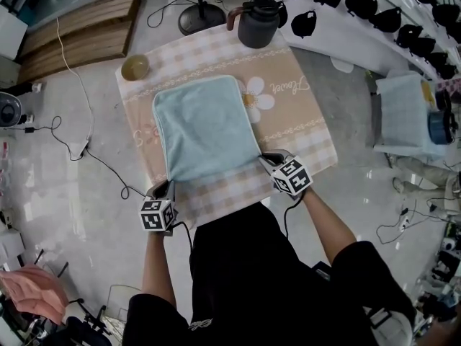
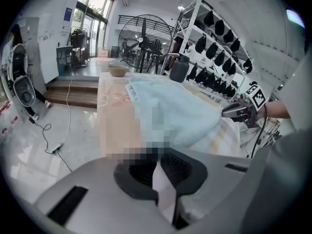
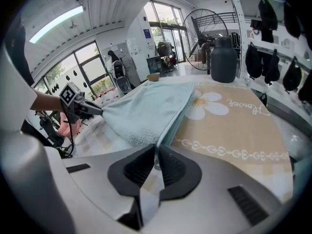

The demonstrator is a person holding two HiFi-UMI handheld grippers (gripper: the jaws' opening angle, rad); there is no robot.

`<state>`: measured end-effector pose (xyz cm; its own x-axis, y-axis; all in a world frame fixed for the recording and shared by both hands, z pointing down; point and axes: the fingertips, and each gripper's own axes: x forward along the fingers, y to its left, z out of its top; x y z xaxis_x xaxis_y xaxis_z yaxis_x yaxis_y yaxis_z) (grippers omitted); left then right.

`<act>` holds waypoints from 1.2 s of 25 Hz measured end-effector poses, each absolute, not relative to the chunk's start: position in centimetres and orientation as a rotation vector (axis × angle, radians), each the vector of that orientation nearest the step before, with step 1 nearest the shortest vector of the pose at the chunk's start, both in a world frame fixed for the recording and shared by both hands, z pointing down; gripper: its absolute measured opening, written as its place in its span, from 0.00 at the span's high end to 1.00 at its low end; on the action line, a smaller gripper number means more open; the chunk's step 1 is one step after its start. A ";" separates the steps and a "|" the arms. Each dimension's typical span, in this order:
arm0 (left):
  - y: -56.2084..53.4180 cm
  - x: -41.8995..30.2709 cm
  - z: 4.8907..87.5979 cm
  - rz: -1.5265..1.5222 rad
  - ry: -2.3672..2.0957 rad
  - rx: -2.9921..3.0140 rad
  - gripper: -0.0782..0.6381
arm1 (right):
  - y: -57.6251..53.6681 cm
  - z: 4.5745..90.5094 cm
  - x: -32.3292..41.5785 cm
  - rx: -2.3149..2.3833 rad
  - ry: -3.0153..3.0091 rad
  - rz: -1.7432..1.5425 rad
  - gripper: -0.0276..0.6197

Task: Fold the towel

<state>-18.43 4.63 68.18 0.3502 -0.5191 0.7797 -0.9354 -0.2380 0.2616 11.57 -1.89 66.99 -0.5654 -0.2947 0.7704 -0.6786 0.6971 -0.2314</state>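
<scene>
Cloth fills the middle of the table: one pale blue towel (image 1: 205, 125) lies flat on a beige checked tablecloth (image 1: 302, 121), its long sides running away from the person.

At its near left corner the left gripper (image 1: 166, 187) has its jaws closed almost to touching, with a thin fold of the towel nipped between the pads. At the near right corner the right gripper (image 1: 263, 158) is closed just as narrowly on that corner, where the right gripper view shows the edge as more than one layer.

The towel looks light, soft and limp, with a looped pile that should not slip from the pads. It probably sags between any two held points, so the corners are the sensible places to hold it. Both hands need to travel together to keep the near edge taut and square.

Counted from left to right, there is one brown bowl (image 1: 135, 67) at the far left of the table, one towel, one dark jug (image 1: 258, 21) at the far edge, and two grippers.
</scene>
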 end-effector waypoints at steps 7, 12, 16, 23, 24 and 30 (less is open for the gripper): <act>7.5 -18.2 67.0 0.766 -1.239 1.853 0.85 | 1.3 66.2 11.6 0.730 -2.148 0.686 0.91; 9.8 -18.9 66.9 0.748 -1.221 1.826 0.85 | 3.7 65.6 11.0 0.699 -2.137 0.722 0.91; 10.6 -19.0 66.3 0.738 -1.234 1.806 0.85 | 4.3 64.9 11.1 0.684 -2.135 0.706 0.91; 8.6 -18.5 64.7 0.815 -1.268 1.733 0.85 | 2.2 63.0 10.8 0.724 -2.121 0.646 0.91; 8.0 -18.4 64.2 0.817 -1.272 1.734 0.85 | 1.7 62.5 10.7 0.727 -2.122 0.636 0.91; 4.9 -18.5 61.7 0.811 -1.301 1.757 0.85 | -1.2 60.3 10.4 0.739 -2.135 0.640 0.91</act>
<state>-18.46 4.95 61.72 0.2700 -0.4584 0.8468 -0.9621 -0.1639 0.2181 10.37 -1.22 60.27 -0.5327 -0.2927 0.7941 -0.6812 0.7051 -0.1971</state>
